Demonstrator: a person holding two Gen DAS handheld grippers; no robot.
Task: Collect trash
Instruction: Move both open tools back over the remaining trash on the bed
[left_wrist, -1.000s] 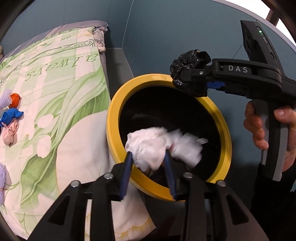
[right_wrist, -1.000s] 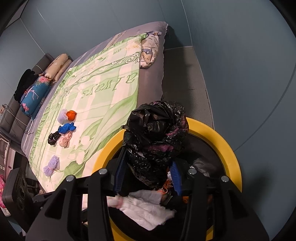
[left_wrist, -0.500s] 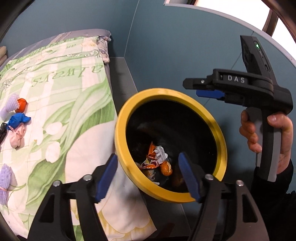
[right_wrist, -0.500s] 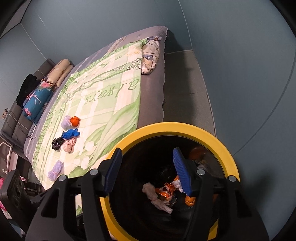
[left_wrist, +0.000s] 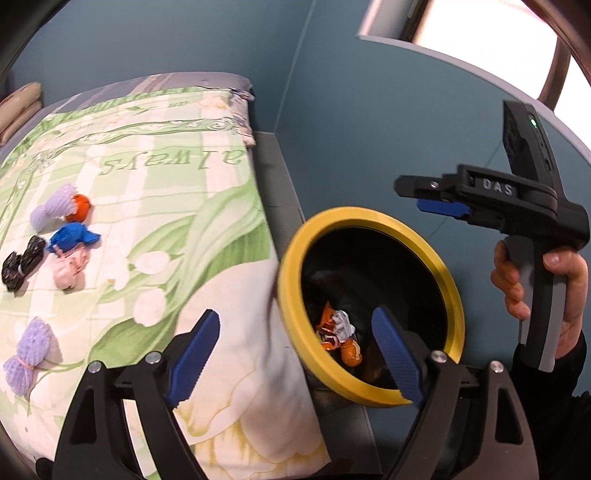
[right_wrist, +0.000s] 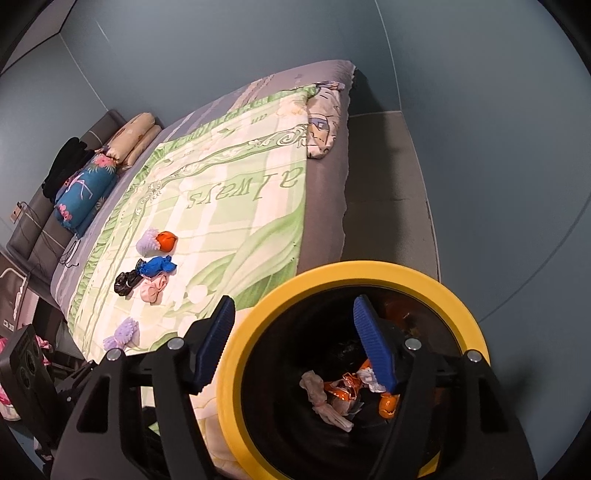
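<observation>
A black bin with a yellow rim (left_wrist: 351, 213) (right_wrist: 369, 267) stands on the floor beside the bed. Crumpled orange and white trash (left_wrist: 338, 328) (right_wrist: 343, 391) lies at its bottom. My left gripper (left_wrist: 295, 315) hangs above the bin's bed-side rim, jaws opening, nothing between them. Over the bin's far side my right gripper (left_wrist: 410, 194) (right_wrist: 294, 301) is also opening and empty. On the quilt lie an orange ball in lilac net (left_wrist: 79, 208) (right_wrist: 166, 240), a blue wad (left_wrist: 72, 236) (right_wrist: 157, 266), a black wad (left_wrist: 20, 264) (right_wrist: 125, 282), a pink wad (left_wrist: 68, 269) (right_wrist: 153, 290) and a lilac net (left_wrist: 27, 354) (right_wrist: 123, 334).
The bed carries a green and white quilt (left_wrist: 166, 166) (right_wrist: 240, 184), with pillows (right_wrist: 85, 192) at its head. A strip of grey floor (right_wrist: 384, 192) runs between bed and blue wall (left_wrist: 369, 129). A person's hand (left_wrist: 517, 280) holds the right gripper's handle.
The left gripper let go of a white wad and the right let go of a black bag; both fell into the bin. Both sets of jaws opened wide and both grippers rose.
</observation>
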